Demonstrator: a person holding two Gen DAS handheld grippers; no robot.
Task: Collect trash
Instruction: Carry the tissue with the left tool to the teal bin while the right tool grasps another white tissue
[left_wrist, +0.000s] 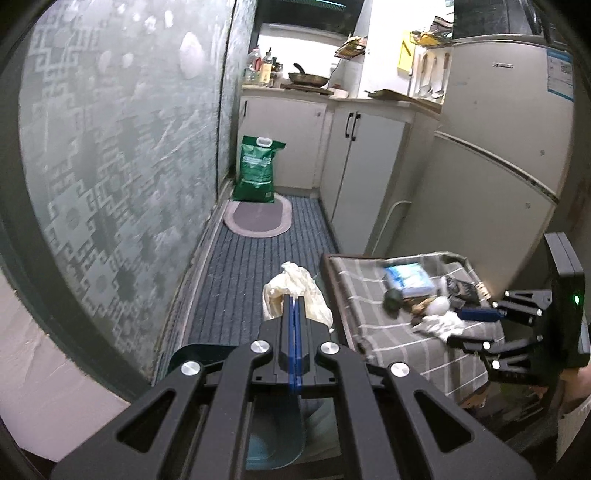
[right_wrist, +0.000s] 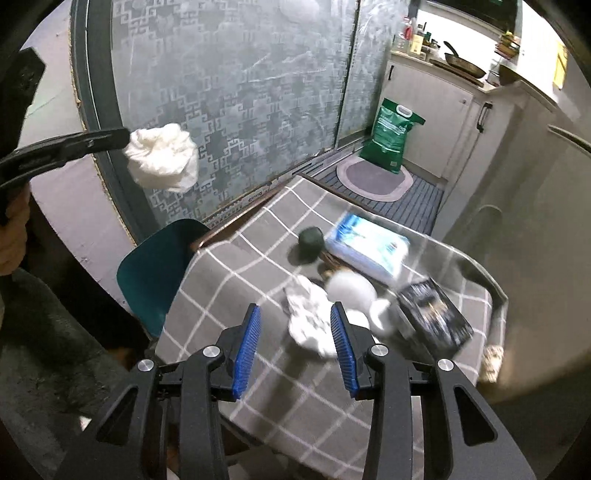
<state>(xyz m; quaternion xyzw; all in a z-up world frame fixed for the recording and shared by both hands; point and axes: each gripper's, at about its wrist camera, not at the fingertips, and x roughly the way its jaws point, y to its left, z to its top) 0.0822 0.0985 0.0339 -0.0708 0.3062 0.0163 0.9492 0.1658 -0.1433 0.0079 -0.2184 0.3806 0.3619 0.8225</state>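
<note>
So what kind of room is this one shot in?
Most likely a small home kitchen: a pan on the counter, a fridge at the right, cabinets below.

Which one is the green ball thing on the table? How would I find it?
Look at the table with the grey checked cloth. Near its far end lies a blue and white packet, and the ball sits right beside it, on the side toward the patterned glass wall. It is the only dark green, round thing there; the things nearby are white, black or blue.
</note>
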